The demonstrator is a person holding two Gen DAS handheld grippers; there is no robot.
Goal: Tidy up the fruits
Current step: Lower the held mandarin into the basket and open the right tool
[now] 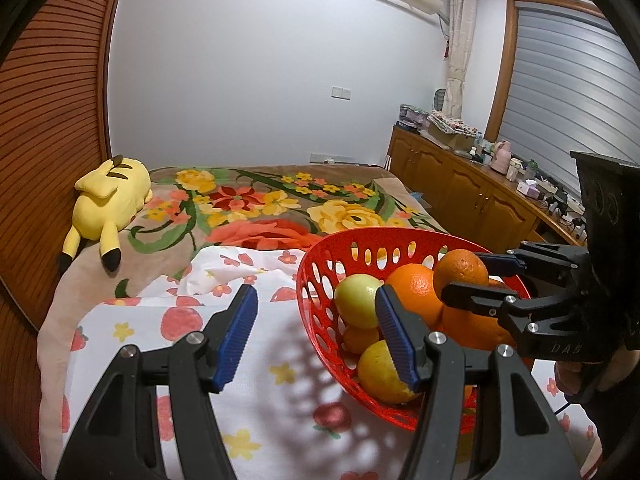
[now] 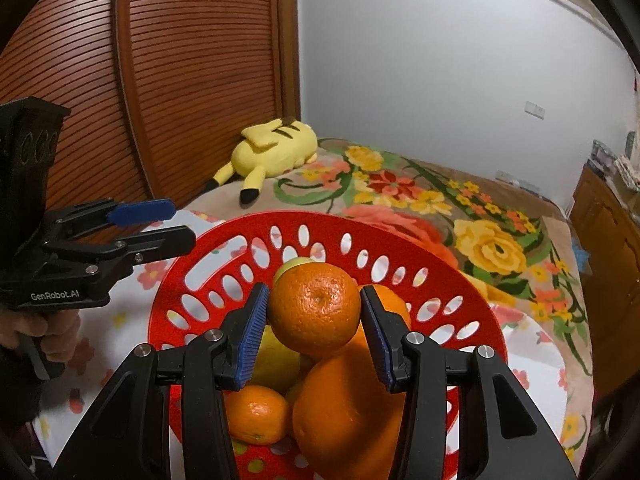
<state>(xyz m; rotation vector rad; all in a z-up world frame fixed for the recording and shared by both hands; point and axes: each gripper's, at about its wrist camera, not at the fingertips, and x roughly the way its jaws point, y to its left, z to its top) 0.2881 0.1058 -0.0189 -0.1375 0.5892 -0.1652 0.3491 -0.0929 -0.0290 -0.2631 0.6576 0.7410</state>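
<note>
A red perforated basket (image 1: 320,264) (image 2: 320,232) stands on a fruit-print cloth on the bed, holding several oranges and yellow-green fruits. My right gripper (image 2: 314,330) is over the basket with its pads on both sides of the top orange (image 2: 316,310), which also shows in the left wrist view (image 1: 460,270). The pads look to touch it. My left gripper (image 1: 316,334) is open and empty at the basket's left rim, its right finger (image 1: 394,332) inside near a yellow-green fruit (image 1: 356,304). It shows in the right wrist view too (image 2: 160,224).
A yellow plush toy (image 1: 108,196) (image 2: 276,148) lies at the bed's far left by a slatted wooden wall (image 1: 48,120). A flowered blanket (image 1: 260,204) covers the bed behind the basket. A cluttered wooden sideboard (image 1: 472,188) runs along the right.
</note>
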